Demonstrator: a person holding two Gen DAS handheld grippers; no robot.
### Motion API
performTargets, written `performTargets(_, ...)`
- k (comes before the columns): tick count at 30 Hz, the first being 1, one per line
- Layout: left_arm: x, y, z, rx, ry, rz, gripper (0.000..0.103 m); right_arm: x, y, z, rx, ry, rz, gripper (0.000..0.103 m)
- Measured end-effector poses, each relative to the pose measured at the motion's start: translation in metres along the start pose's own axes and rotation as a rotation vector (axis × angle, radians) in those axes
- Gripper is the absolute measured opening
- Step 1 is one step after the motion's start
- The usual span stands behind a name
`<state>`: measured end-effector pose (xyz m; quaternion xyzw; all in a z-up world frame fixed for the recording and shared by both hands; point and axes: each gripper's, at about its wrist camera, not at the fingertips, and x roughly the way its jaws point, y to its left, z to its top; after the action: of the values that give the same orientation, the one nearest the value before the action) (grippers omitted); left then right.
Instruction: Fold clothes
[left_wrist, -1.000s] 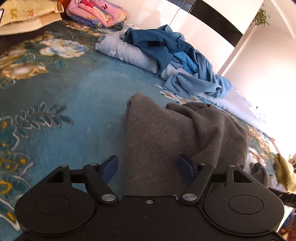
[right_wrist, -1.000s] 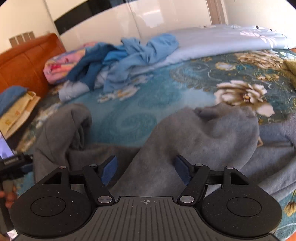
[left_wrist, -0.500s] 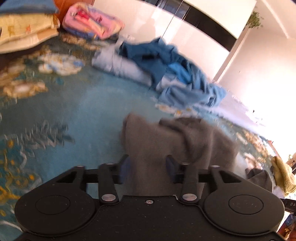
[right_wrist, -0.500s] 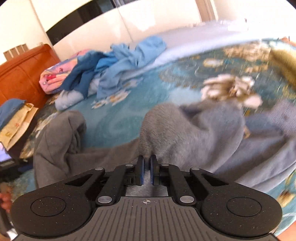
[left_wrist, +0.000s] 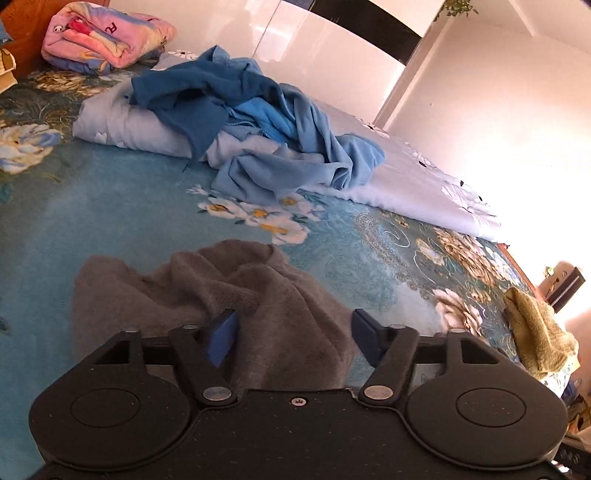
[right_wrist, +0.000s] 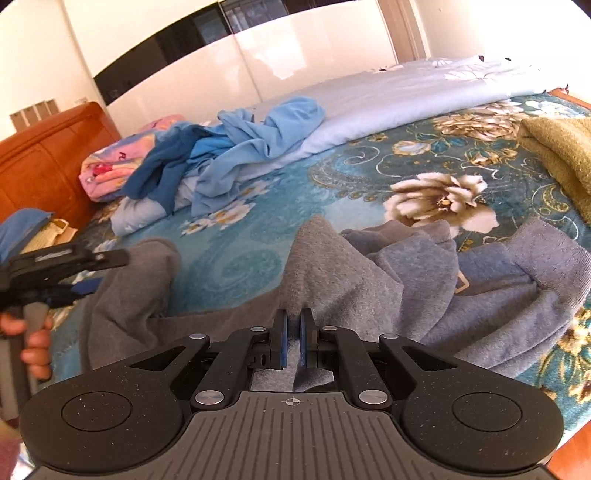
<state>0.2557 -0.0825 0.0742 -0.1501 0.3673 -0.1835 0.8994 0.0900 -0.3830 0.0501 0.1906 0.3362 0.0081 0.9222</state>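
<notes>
Right wrist view shows your right gripper (right_wrist: 291, 341) pinching a ridge of the grey garment (right_wrist: 369, 280), which lies crumpled at the near edge of the bed (left_wrist: 110, 206). Your left gripper (left_wrist: 293, 336) hangs spread above it. Lift slowly, keeping the pinch firm.

Letter "R" on pink blanket (left_wrist: 107, 35)
</notes>
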Motion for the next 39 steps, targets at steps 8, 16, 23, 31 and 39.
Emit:
performTargets(8,0.003,0.006,0.029,-0.033,-0.073,-0.017,0.0,0.007,-0.009,0.023,-0.002,-0.046,-0.001,0.005)
performTargets(16,-0.055,0.001,0.118,-0.04,-0.376,-0.025,0.0,-0.003,-0.006,0.119,-0.052,-0.266,-0.009,0.005)
performTargets(23,-0.119,0.018,0.113,-0.019,-0.514,-0.041,0.0,-0.041,-0.003,0.132,-0.098,-0.381,0.0,0.005)
performTargets(31,-0.09,0.075,0.048,-0.097,-0.269,0.098,0.0,-0.009,-0.027,0.101,-0.031,-0.247,-0.055,0.005)
performTargets(39,-0.043,0.125,0.017,-0.159,-0.14,0.163,0.051,-0.004,-0.047,0.097,-0.003,-0.207,-0.093,0.005)
